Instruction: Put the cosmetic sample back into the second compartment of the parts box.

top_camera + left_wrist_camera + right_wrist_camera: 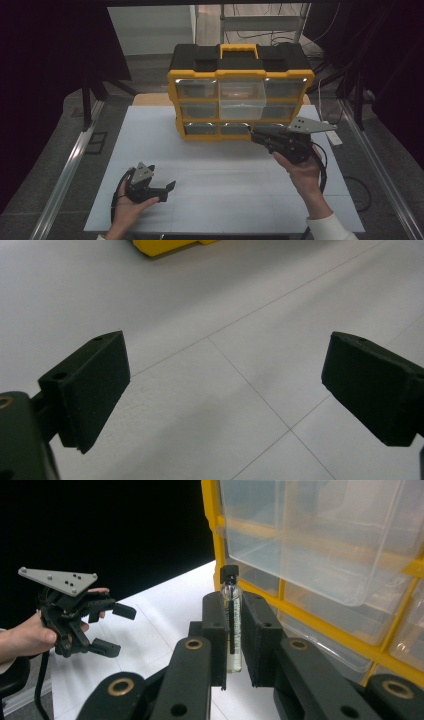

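A yellow and black organizer box (pixel 240 65) with clear drawers stands at the back of the white table (pixel 210 175). Its middle clear drawer (pixel 243 102) is pulled out toward me and looks empty (pixel 320 540). My right gripper (pixel 254 136) is in front of the box's bottom row, shut on a small glass vial (pixel 230 587) with a black cap, held upright between the pads (pixel 260 630). My left gripper (pixel 167 191) rests low over the table's front left with its jaws wide apart and nothing between them (pixel 225 385). It also appears in the right gripper view (pixel 112 630).
The box's yellow foot (pixel 165 246) lies well beyond the left gripper. Metal rails (pixel 70 165) run along both table sides, with dark curtains beyond them. A small white object (pixel 334 139) lies at the table's right edge. Cables trail on the floor behind.
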`<move>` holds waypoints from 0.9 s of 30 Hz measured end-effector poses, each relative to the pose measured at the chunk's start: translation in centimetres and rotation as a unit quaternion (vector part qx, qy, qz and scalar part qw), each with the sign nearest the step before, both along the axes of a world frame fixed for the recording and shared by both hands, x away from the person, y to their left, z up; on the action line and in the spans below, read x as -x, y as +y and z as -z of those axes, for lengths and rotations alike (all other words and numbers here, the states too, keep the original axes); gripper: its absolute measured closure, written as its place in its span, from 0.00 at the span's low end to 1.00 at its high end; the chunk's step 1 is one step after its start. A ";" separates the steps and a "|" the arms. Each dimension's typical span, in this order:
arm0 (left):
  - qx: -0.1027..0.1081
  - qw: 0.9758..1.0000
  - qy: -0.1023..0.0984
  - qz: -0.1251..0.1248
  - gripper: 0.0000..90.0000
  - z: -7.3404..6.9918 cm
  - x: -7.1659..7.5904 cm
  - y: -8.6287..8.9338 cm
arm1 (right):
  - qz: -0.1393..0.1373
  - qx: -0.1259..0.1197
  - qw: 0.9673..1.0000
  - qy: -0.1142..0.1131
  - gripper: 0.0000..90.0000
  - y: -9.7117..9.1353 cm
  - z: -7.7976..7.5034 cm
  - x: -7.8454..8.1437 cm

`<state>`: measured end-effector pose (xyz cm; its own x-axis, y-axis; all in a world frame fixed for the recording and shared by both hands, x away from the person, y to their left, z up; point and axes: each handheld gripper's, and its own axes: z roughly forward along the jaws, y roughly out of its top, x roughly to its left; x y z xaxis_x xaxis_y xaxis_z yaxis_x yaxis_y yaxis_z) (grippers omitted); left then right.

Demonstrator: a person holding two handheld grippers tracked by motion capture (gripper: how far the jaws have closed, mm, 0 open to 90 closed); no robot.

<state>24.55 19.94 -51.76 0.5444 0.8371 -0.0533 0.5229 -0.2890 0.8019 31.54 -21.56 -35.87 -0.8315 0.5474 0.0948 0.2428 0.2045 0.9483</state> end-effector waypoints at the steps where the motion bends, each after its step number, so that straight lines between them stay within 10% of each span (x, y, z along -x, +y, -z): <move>1: 0.000 1.000 0.000 0.000 0.06 0.0 0.0 0.0 | 0.000 0.000 1.000 0.000 0.90 0.0 0.0 0.0; 27: 0.003 1.000 -0.001 0.001 0.06 -0.1 -0.1 0.1 | 0.009 -0.030 0.999 -0.033 0.90 -0.2 -3.0 -0.6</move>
